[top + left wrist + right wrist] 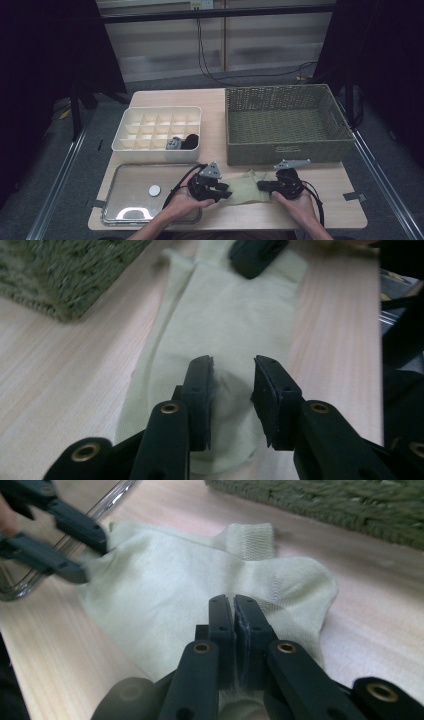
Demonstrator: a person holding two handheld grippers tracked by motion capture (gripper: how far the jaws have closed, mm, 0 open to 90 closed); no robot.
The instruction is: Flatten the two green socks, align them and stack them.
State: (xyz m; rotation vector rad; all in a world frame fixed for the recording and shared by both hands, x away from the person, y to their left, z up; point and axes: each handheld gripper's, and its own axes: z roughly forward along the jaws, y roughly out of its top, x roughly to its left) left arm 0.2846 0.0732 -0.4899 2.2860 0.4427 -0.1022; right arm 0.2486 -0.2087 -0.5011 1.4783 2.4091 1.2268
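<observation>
both hands work a pale green sock (246, 187) lying flat on the table's (165, 97) near edge. right gripper (233, 602) pinches one end; left gripper (234, 371) stands spread over the other, so a pull could drag the sock loose. wicker basket (287, 150) sits just behind, clear lid (127, 200) left, divided organizer (157, 150) beyond.

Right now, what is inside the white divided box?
The white divided box holds a grey rolled item and a black one in its front compartments. The other visible cells look empty; what lies beneath the items is covered.
</observation>
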